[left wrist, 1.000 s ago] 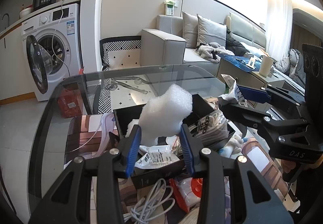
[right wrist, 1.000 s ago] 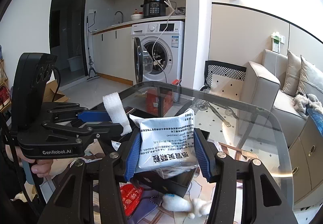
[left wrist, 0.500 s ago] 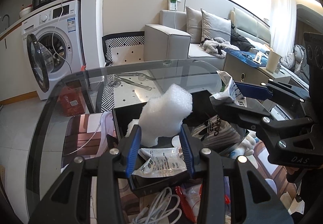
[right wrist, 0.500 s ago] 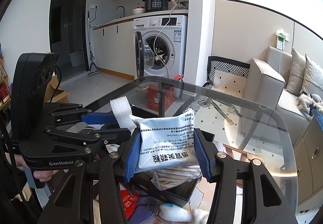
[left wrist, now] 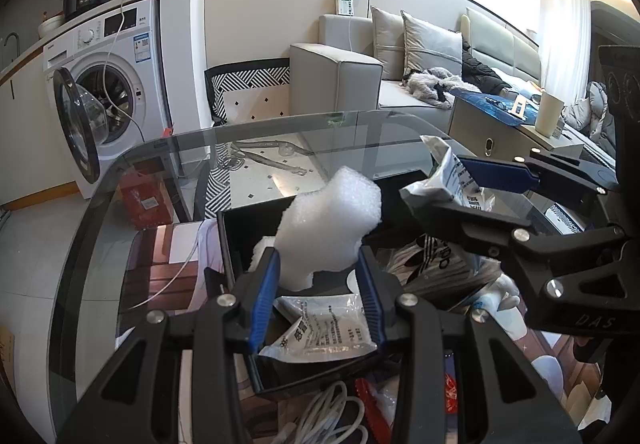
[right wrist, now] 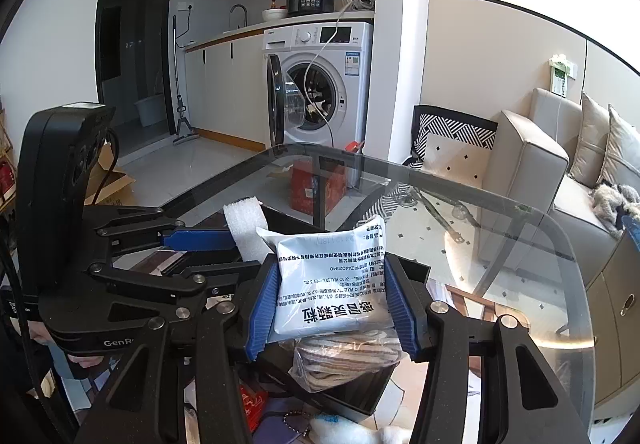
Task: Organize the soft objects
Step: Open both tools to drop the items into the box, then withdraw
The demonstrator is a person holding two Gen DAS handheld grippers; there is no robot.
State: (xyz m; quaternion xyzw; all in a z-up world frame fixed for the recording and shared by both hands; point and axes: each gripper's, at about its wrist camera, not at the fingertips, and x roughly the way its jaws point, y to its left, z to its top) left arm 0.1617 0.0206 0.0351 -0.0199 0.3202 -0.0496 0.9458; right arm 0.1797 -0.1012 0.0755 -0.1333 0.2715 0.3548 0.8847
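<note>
My left gripper (left wrist: 318, 276) is shut on a white foam piece (left wrist: 330, 228) and holds it above a black open box (left wrist: 240, 240) on the glass table. My right gripper (right wrist: 330, 288) is shut on a grey-white printed packet (right wrist: 330, 284) and holds it over the same box (right wrist: 412, 270). The box holds a clear printed packet (left wrist: 328, 332) and a bagged striped cloth (right wrist: 344, 360). The foam also shows in the right wrist view (right wrist: 245, 226), and the packet in the left wrist view (left wrist: 444, 180).
The glass table (left wrist: 280, 132) has a curved far edge. White cables (left wrist: 332, 416), a red packet (right wrist: 252, 404) and a white plush (left wrist: 500, 304) lie near the box. A washing machine (right wrist: 320, 84) and a sofa (left wrist: 340, 80) stand beyond.
Both grippers have risen a little and drawn slightly back with their loads, so more of the box and the striped cloth bag shows below. Neither grip has changed.
</note>
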